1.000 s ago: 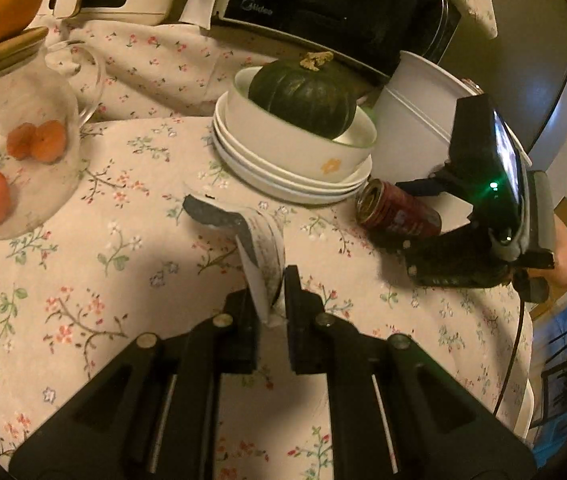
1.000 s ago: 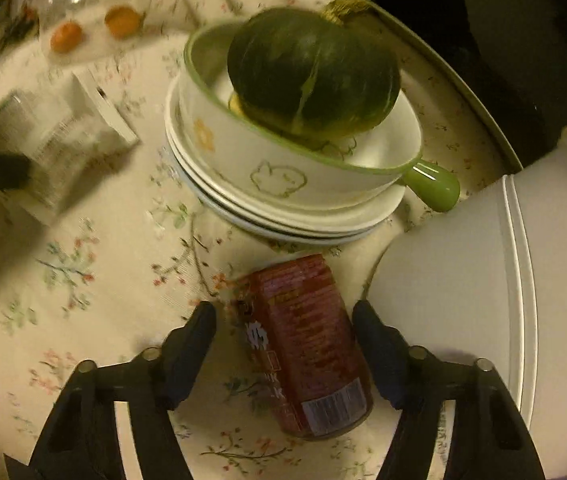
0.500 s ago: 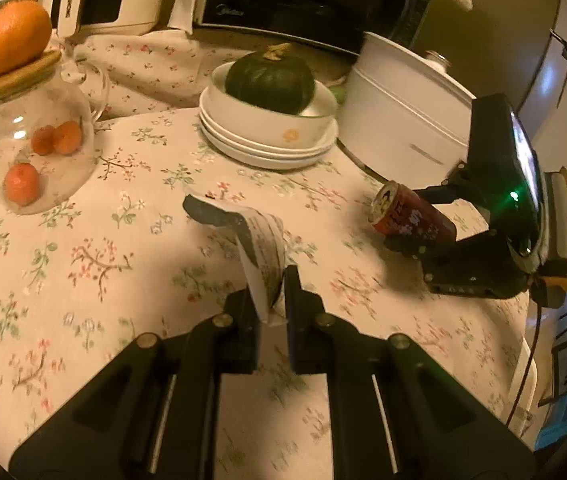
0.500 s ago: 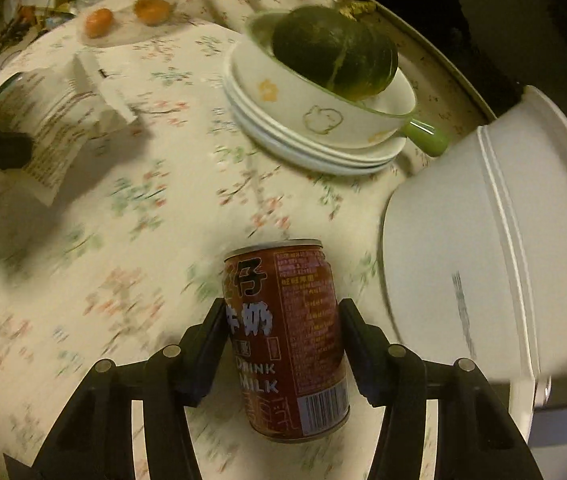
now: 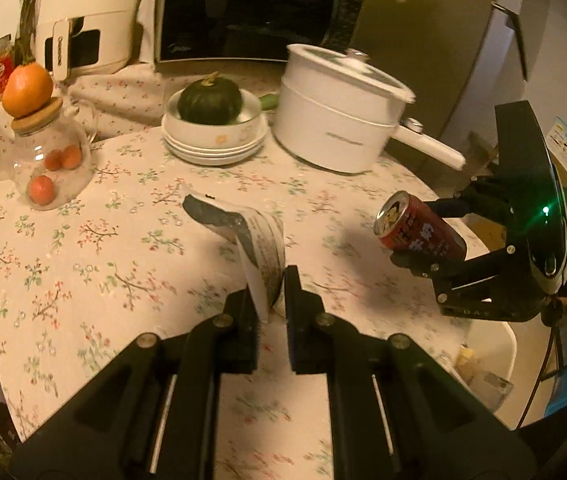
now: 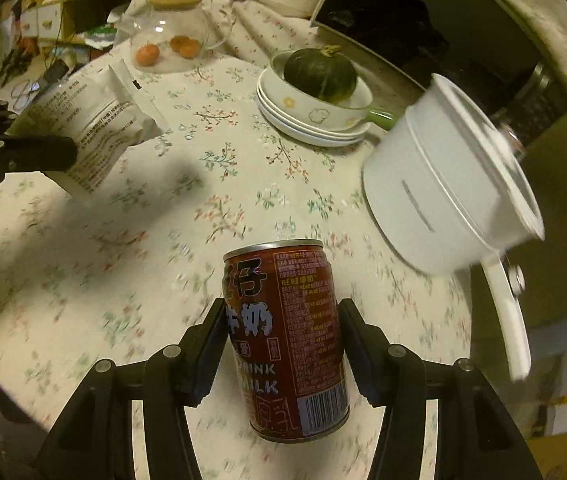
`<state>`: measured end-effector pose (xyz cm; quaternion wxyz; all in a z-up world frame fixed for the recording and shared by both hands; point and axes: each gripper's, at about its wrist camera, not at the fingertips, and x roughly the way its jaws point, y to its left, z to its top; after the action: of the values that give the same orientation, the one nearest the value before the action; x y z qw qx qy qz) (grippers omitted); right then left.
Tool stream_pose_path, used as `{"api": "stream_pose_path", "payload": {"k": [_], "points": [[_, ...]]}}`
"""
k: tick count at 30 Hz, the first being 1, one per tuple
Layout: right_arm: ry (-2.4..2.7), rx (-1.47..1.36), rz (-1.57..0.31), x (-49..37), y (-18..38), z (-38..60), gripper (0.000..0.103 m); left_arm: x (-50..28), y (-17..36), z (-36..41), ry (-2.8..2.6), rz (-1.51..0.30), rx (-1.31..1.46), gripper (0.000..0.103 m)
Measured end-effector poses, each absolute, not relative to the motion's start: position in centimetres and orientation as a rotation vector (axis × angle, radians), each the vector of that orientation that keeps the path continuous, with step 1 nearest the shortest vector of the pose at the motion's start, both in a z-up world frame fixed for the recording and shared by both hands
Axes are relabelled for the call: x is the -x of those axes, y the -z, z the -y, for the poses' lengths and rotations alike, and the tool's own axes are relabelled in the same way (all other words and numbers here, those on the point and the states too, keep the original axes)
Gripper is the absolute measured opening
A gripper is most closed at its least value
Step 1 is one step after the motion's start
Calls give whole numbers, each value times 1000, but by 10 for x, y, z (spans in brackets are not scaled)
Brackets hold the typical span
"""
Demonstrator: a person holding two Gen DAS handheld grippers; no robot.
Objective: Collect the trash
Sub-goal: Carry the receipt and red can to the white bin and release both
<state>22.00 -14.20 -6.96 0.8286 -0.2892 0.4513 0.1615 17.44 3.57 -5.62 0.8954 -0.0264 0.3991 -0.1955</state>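
My left gripper (image 5: 271, 292) is shut on a white printed snack wrapper (image 5: 261, 248) and holds it above the floral tablecloth; the wrapper also shows in the right wrist view (image 6: 91, 128), with the left gripper's finger (image 6: 35, 152) across it. My right gripper (image 6: 279, 332) is shut on a dark red milk drink can (image 6: 287, 340), lifted off the table. In the left wrist view the can (image 5: 419, 232) lies tilted in the right gripper (image 5: 427, 236) at the right.
On the round table (image 5: 83, 240) stand a white pot with a handle (image 5: 335, 120), stacked bowls holding a dark green squash (image 5: 211, 102), and a glass jar with an orange on its lid (image 5: 51, 152). A microwave (image 5: 251, 12) stands behind.
Both grippers have pulled back and risen from the table. The right gripper closed on the can and lifted it; the wrapper stays held in the left.
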Motion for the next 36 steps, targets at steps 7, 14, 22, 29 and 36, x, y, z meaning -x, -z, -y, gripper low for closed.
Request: {"api": "stream_pose_path", "payload": {"k": [7,14,22,29,36], "points": [[-289,539,-943,-166,50,178,56,-137,45,-13,442,-819,70,11],[-219,431,-953,-128,46,221,56,-107,42,27,509,-813,46,11],[-135,312,-967,-91,52,273,56,-88,47,79,615,-825,11,11],[-32,233,-1012,-68,66,326,56,-77,55,127,714,-833,-39,11],[50,88,-1059,-43,77,390,56,-59,76,178,823,-890,-117,11]]}}
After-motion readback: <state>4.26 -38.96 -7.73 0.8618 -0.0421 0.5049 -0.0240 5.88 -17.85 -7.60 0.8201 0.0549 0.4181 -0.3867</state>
